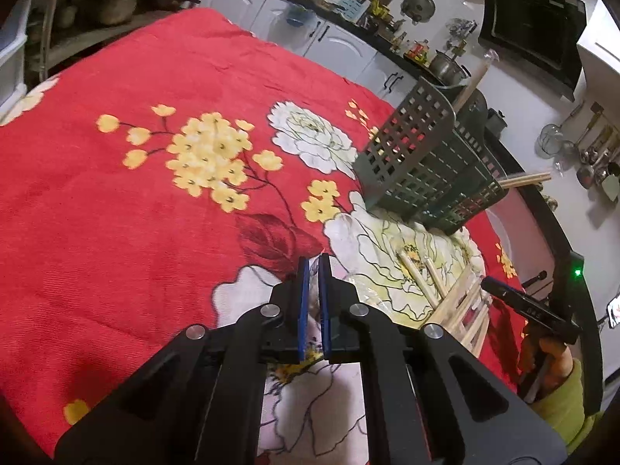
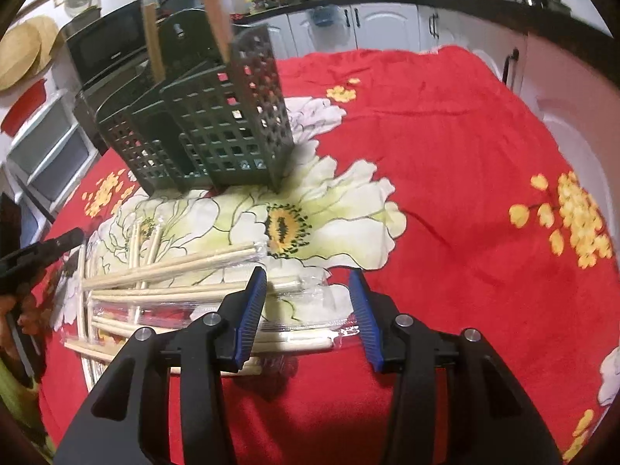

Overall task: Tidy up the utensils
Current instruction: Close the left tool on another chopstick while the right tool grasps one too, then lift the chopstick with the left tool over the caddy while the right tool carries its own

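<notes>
Closest to me, the left gripper [image 1: 314, 271] has its two blue-padded jaws brought together with nothing between them, poised over a pale flower on the red floral tablecloth [image 1: 135, 77]. The right gripper [image 2: 308, 283] has its jaws apart, straddling the near ends of the clear-wrapped pale wooden chopsticks [image 2: 174, 267]; the blue pads [image 2: 252, 302] sit on either side of one wrapped pair and I cannot see them pressing on it. The chopsticks lie in a loose, crisscrossed heap on the cloth, across the big cream flower, some in crinkled plastic sleeves and a few bare. At the right gripper's handle, in the left wrist view, a hand [image 1: 550, 356] in a yellow-green sleeve [image 1: 569, 399] shows.

Just beyond the heap stands the dark green plastic lattice utensil caddy [image 2: 217, 124], upright on the cloth, with several compartments. A couple of light wooden handles [image 2: 215, 4] stick up out of it; which compartment they stand in I cannot tell.

Farther back, white kitchen cabinets [image 2: 383, 27] run under a dark counter crowded with pots and bottles.
</notes>
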A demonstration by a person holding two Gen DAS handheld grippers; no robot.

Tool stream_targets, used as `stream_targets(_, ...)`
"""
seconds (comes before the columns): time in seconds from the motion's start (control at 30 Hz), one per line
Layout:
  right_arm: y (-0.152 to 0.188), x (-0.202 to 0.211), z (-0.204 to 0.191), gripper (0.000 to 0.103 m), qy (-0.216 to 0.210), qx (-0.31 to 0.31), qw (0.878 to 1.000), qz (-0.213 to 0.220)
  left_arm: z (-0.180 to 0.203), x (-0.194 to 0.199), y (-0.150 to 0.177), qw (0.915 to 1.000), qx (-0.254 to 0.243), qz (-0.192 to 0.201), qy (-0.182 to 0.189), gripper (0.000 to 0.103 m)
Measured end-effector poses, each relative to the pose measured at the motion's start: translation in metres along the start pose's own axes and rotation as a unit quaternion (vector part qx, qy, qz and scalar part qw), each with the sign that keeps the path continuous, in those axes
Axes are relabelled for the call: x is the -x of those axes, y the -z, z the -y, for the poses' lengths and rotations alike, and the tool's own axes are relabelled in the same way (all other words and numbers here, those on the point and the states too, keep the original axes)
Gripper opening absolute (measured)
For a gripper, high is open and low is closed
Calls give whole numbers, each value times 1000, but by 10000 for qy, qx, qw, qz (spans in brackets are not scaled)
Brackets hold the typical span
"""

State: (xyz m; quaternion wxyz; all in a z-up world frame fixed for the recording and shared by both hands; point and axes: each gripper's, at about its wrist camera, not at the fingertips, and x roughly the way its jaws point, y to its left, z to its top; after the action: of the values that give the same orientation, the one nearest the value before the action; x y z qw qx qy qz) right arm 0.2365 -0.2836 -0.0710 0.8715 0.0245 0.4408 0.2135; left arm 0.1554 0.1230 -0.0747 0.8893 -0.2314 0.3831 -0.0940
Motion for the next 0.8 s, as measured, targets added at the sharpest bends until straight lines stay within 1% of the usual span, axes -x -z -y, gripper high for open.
stream_targets(0.03,0,-2,1,33,-64,-45,10000,-15,-1,2,0,10000,-2,22,-25,3)
stream_targets(0.07,1,-4,3,25,-161,-113,9998,-19,-2,4,0,10000,3,52,-49,2)
stream_targets(0.1,1,-4,3,21,-214,-153,9997,-24,-2,5,0,9999,10,85,-72,2)
stream_targets(0.13,1,-5,3,15,-205,-155,9997,-25,-4,7,0,9999,20,109,-83,2)
stream_targets(0.17,2,-4,3,7,-160,-140,9998,1,-4,9,0,9999,30,129,-91,2)
stream_targets(0.23,2,-3,2,2,-183,-150,9997,35,-4,12,-1,9998,13,172,-108,2)
stream_targets(0.37,1,5,0,2,-110,-173,9995,224,-4,19,-1,9996,-53,250,-138,2)
stream_targets(0.5,-2,26,-8,2,80,-23,9981,617,-3,29,-4,9990,-53,424,-144,1)
stream_targets(0.63,-8,54,-21,2,259,203,9933,1107,0,43,-9,9979,-98,610,-167,1)
stream_targets(0.8,-15,83,-34,2,278,405,9862,1581,8,62,-19,9961,-191,844,-160,1)
